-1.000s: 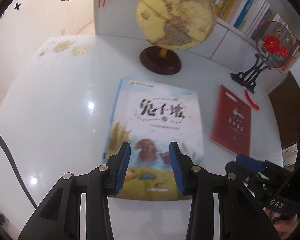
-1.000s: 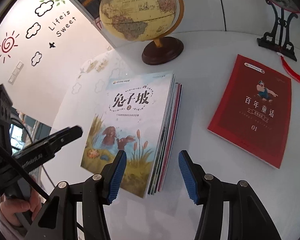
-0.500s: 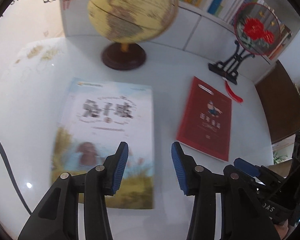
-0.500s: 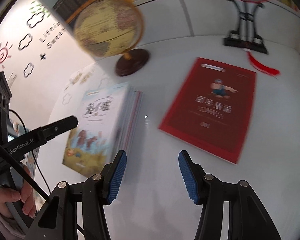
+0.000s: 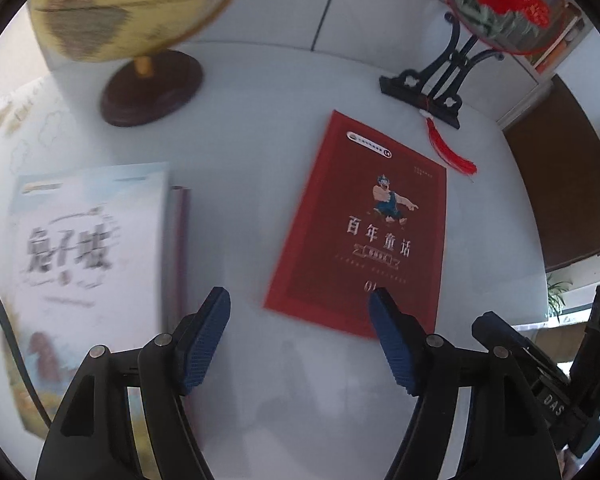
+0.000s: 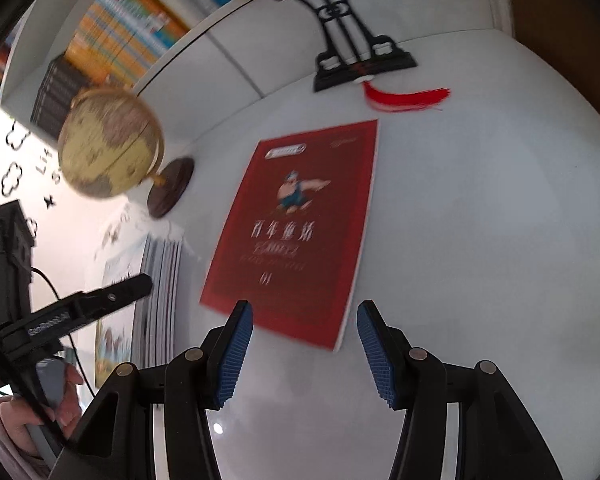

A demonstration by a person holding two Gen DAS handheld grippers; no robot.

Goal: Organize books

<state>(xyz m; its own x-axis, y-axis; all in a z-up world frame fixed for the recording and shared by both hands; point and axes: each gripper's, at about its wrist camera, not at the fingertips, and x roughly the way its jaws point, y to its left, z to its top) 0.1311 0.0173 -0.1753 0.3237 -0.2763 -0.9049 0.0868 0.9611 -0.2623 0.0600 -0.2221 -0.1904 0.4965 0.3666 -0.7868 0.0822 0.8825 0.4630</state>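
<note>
The red book (image 5: 364, 236) is lying flat on the white table (image 5: 260, 128), by itself, just beside the pile of books (image 5: 88, 264) and not touching it. It is thin, with a soft paper cover, so it is judged to be light and bendy and likely to flop if it is lifted by one corner. The cover looks smooth and the table is shiny, so the book could be slid away when it is pushed. It is best taken at the near edge or the near right corner, where a thin lip can be caught. The left gripper (image 5: 300, 340) is held wide open with nothing in it; its jaws have just been opening, and the near edge of the red book is seen between them. The right gripper (image 6: 304, 348) is also open and empty, above the book's near right corner. One red book is counted and one pile, with a pale picture book on top; how many books are in the pile cannot be told. One globe (image 6: 110, 142) and one round red fan on a black stand (image 5: 432, 88) are counted too.
</note>
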